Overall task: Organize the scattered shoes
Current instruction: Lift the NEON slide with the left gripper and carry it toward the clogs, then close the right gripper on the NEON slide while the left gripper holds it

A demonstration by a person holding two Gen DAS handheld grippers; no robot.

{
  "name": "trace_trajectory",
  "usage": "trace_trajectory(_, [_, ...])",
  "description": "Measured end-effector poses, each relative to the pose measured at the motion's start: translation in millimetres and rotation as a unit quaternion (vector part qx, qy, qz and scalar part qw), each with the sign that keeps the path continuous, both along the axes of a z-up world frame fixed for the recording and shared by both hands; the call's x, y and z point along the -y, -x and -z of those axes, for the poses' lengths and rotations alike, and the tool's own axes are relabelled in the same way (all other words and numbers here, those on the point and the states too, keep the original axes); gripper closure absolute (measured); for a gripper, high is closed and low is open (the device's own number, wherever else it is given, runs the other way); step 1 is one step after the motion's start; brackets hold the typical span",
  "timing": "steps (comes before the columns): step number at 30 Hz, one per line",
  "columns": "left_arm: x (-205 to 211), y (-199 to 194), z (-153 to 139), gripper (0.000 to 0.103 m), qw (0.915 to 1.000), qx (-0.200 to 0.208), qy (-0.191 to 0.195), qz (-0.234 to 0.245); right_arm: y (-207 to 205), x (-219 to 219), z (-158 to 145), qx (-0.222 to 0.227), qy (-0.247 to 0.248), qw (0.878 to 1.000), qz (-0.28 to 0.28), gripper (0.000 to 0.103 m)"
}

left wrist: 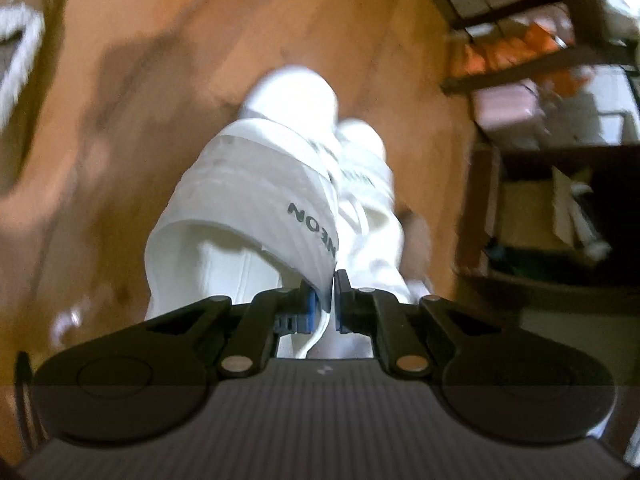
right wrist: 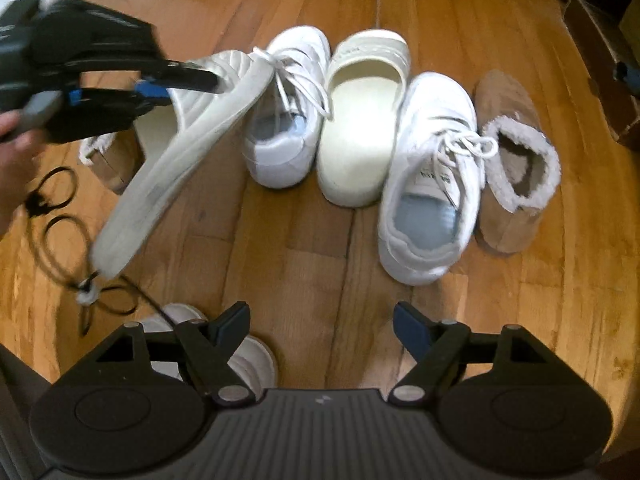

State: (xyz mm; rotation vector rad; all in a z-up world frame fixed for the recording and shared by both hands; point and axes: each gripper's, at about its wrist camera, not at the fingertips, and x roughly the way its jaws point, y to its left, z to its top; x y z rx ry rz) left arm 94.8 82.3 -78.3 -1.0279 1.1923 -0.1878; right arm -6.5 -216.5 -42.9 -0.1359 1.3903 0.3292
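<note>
Left wrist view: left gripper (left wrist: pixel 334 300) clenched on strap edge of white slide sandal (left wrist: pixel 256 200), sandal hanging off wooden floor (left wrist: pixel 120 80), blurred. Dark shelf unit (left wrist: pixel 560 60) at right.

Right wrist view: right gripper (right wrist: pixel 322 322) released, jaws wide, nothing between, above floor. Left gripper (right wrist: pixel 192 80) holds sandal (right wrist: pixel 168 152) tilted in air at left. On floor in row: white sneaker (right wrist: pixel 288 112), second white slide (right wrist: pixel 360 120), another white sneaker (right wrist: pixel 428 176), tan fleece-lined slipper (right wrist: pixel 516 160), touching side by side. Black cable (right wrist: pixel 60 216) coiled at left.

Glossy wooden floor (right wrist: pixel 304 272), smooth white rubbery slide (right wrist: pixel 176 152), brown perhaps suede slipper (right wrist: pixel 508 224) with fleecy lining
</note>
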Motion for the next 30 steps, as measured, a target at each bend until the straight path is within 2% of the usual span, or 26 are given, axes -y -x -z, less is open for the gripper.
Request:
trace_trajectory(5, [35.2,28.8,-14.0,0.095,0.9993,0.005,0.001,0.036,12.6,23.1,-10.4,-0.024,0.025,0.999,0.022,0.021])
trace_trajectory(8, [70.8,42.8,-19.8,0.095,0.9965,0.006,-0.003,0.083,26.1,45.8,-22.8,-0.029,0.039,0.998,0.041,0.018])
trace_trajectory(11, [121.2,55.9,-21.7,0.095,0.9883,0.007,-0.027,0.150,42.9,72.4,-29.6,-0.036,0.041,0.997,0.047,0.015])
trace_trajectory(13, [160.2,65.3,-14.2,0.095,0.9785,0.002,-0.046,0.201,51.5,88.6,-28.7,-0.045,0.045,0.996,0.057,0.015])
trace_trajectory(16, [198.7,78.5,-2.1,0.094,0.9670,-0.009,-0.071,0.244,64.5,124.7,-16.8,-0.072,0.066,0.992,0.085,0.016])
trace_trajectory(18, [221.4,86.4,0.1,0.091,0.9537,-0.007,-0.090,0.287,68.2,137.6,-10.6,-0.081,0.074,0.990,0.093,0.016])
trace_trajectory(19, [227.2,90.7,0.1,0.087,0.9499,-0.008,-0.095,0.298,69.4,145.2,-6.1,-0.088,0.077,0.989,0.095,0.016])
trace_trajectory(20, [231.6,95.1,-0.1,0.072,0.9467,-0.009,-0.099,0.306,69.8,150.8,-2.5,-0.093,0.077,0.988,0.097,0.016])
trace_trajectory(21, [234.3,97.5,0.3,0.050,0.9422,-0.023,-0.105,0.317,69.2,154.2,0.0,-0.096,0.073,0.988,0.100,0.016])
trace_trajectory(23, [236.7,102.0,0.8,0.037,0.9315,-0.050,-0.121,0.339,67.2,157.6,3.1,-0.100,0.066,0.988,0.101,0.016])
trace_trajectory(24, [235.5,102.2,-0.4,0.036,0.9269,-0.056,-0.130,0.348,64.7,156.7,4.0,-0.103,0.058,0.988,0.097,0.015])
trace_trajectory(25, [230.7,104.2,-2.5,0.036,0.9258,-0.060,-0.139,0.346,60.6,154.7,4.8,-0.106,0.043,0.989,0.092,0.015])
trace_trajectory(26, [226.0,105.5,-4.0,0.030,0.9267,-0.063,-0.141,0.343,56.9,151.0,5.2,-0.109,0.031,0.990,0.086,0.015])
trace_trajectory(27, [217.1,107.0,-5.2,0.023,0.9284,-0.070,-0.131,0.341,53.7,145.2,5.5,-0.111,0.021,0.990,0.079,0.015])
trace_trajectory(28, [207.2,108.5,-6.5,0.021,0.9300,-0.078,-0.118,0.339,50.5,139.5,5.7,-0.113,0.012,0.991,0.072,0.015])
trace_trajectory(30, [183.2,108.9,-7.7,0.020,0.9397,-0.094,-0.076,0.320,46.5,125.6,5.1,-0.109,0.004,0.993,0.053,0.015])
